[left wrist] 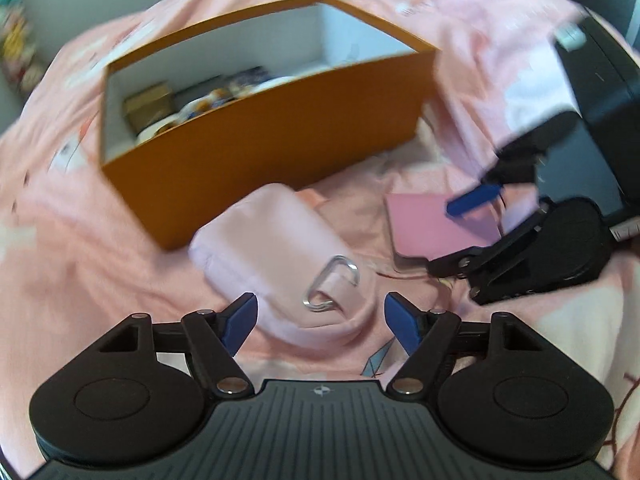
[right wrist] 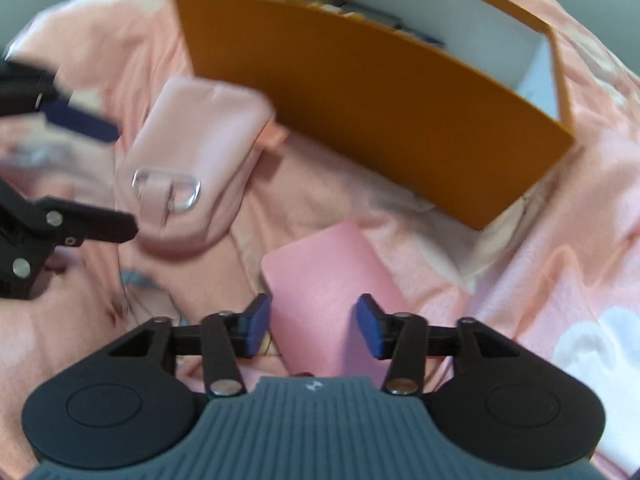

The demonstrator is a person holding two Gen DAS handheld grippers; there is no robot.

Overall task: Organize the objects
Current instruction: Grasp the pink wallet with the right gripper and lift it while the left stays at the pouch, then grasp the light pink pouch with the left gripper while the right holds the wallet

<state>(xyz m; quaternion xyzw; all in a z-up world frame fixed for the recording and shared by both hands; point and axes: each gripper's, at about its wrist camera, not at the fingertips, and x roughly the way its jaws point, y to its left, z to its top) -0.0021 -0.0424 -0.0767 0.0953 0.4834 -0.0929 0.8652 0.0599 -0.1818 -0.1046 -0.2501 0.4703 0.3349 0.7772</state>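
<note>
An orange box (left wrist: 280, 140) with a white inside stands open on pink bedding and holds several small items. In front of it lies a pale pink pouch (left wrist: 272, 232) with a clear clip (left wrist: 332, 284) on its near end. My left gripper (left wrist: 320, 324) is open, its blue pads on either side of that clip end and not pressing on it. To the right, a flat pink card (right wrist: 320, 272) lies on the bedding. My right gripper (right wrist: 314, 320) hovers open just over the card's near part. The pouch (right wrist: 200, 128) and box (right wrist: 380, 108) lie beyond it.
Rumpled pink printed bedding (left wrist: 80, 240) covers the whole surface. The right gripper's black body (left wrist: 600, 120) fills the right side of the left wrist view, and the left gripper (right wrist: 116, 176) reaches in at the left of the right wrist view. Blurred colourful things (left wrist: 16, 48) sit at the far left.
</note>
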